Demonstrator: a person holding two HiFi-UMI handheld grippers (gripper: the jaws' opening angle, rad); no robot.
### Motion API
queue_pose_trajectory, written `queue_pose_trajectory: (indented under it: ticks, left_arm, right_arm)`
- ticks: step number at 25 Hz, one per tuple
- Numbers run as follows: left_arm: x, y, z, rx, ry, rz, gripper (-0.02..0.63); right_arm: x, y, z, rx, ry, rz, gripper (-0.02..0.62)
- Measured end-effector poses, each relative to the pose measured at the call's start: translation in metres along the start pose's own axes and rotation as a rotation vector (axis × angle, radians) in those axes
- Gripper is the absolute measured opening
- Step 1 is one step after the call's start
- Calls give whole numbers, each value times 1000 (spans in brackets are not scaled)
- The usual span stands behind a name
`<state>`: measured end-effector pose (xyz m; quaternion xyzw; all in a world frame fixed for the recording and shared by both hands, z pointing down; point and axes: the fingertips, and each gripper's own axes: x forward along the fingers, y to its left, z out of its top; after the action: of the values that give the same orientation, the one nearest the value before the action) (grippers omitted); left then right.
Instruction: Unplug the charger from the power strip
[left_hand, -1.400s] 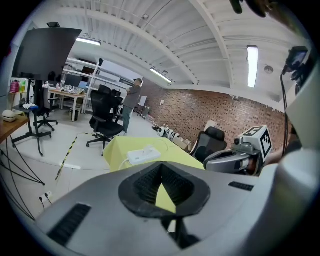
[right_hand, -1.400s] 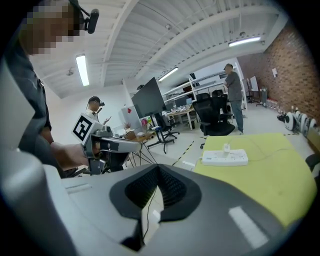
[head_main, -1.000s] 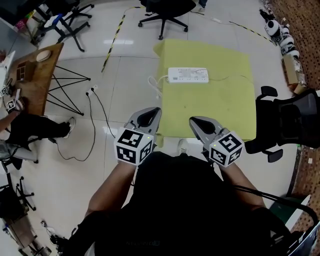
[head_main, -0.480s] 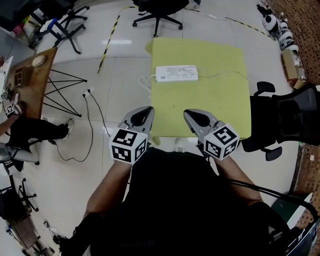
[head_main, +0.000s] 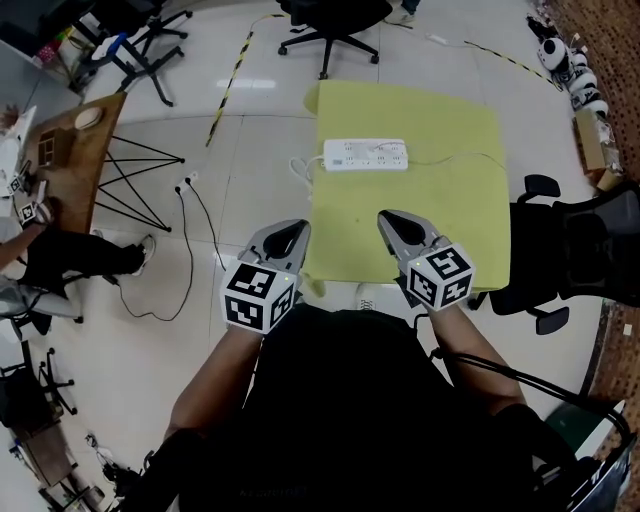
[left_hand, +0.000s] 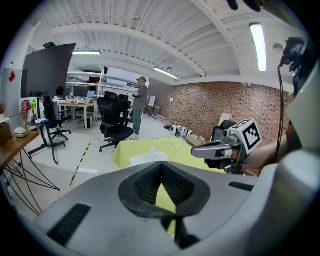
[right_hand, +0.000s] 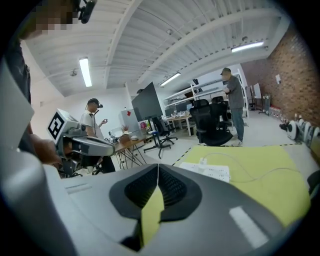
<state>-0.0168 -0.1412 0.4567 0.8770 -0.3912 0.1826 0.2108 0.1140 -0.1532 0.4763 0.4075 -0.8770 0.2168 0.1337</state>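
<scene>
Seen from above, a white power strip (head_main: 365, 155) lies at the upper centre of the frame on the far part of a yellow table (head_main: 430, 230), well apart from both tongs. The left gripper (head_main: 296, 230) and right gripper (head_main: 392, 221) hang side by side over the table's near edge at mid-frame, each with its jaws pressed together on nothing. In the right gripper view, a small white charger (right_hand: 203, 160) sits plugged into the strip, right of centre, with a thin wire (right_hand: 261, 179) trailing to the right.

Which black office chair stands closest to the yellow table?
The black chair at the yellow table's right edge; the chair beyond its far end and the one at far left stand clear of it.
</scene>
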Motion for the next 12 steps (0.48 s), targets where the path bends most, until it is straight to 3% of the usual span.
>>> queue_pose_trajectory:
  ticks: [6,12]
  left_arm:
    - [-3,7,-10,-15,25,15,6]
    - [-6,15,-12,-29,28,24,6]
  right_arm:
    - [36,-35,-18,-23,81,-47,67]
    - [71,-77,-30,10,109,-123,87]
